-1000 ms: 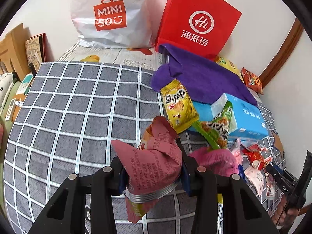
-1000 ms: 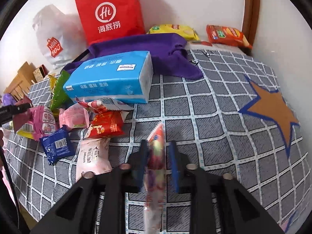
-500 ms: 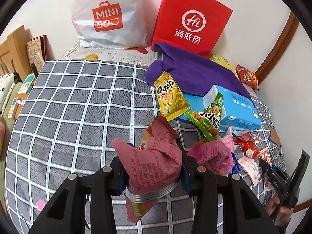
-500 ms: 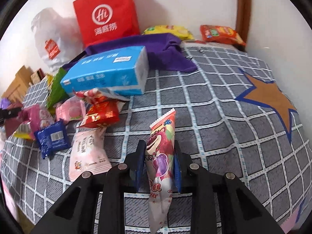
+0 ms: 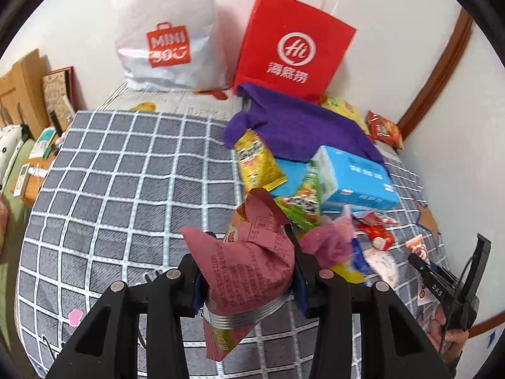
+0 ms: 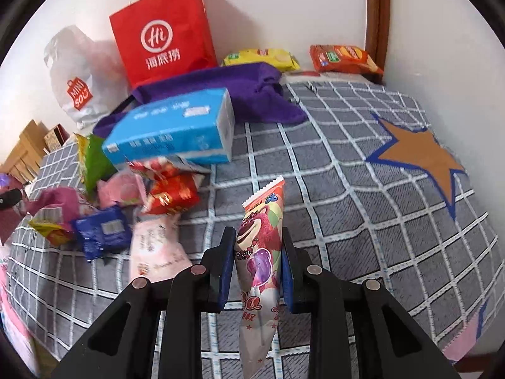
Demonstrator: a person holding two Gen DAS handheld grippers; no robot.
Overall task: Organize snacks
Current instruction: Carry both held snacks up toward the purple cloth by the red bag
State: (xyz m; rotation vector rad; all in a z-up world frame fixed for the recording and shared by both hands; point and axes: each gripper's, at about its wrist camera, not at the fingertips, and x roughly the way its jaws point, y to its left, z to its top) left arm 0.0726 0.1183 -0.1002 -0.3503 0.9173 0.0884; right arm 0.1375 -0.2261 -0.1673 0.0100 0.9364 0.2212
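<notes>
My left gripper (image 5: 247,262) is shut on a crumpled dark-pink snack bag (image 5: 249,240), held above the grey checked blanket (image 5: 126,189). My right gripper (image 6: 256,246) is shut on a long pink packet with a bear picture (image 6: 263,211), which stands upright between the pads, its tail hanging below. A pile of small snack packets (image 6: 157,195) lies to the left of it, against a blue tissue box (image 6: 176,129). In the left wrist view the right gripper (image 5: 442,278) shows at the right edge, in a person's hand.
A purple cloth (image 6: 227,88), a red paper bag (image 6: 161,38) and a white plastic bag (image 5: 167,31) stand by the far wall. Yellow (image 6: 262,58) and orange (image 6: 344,58) snack packs lie at the back right. A star patch (image 6: 423,158) marks the blanket's right side.
The right jaws closed on the bear packet and raised it off the blanket. The left gripper rose and drew back with its pink bag, so the pile looks farther away.
</notes>
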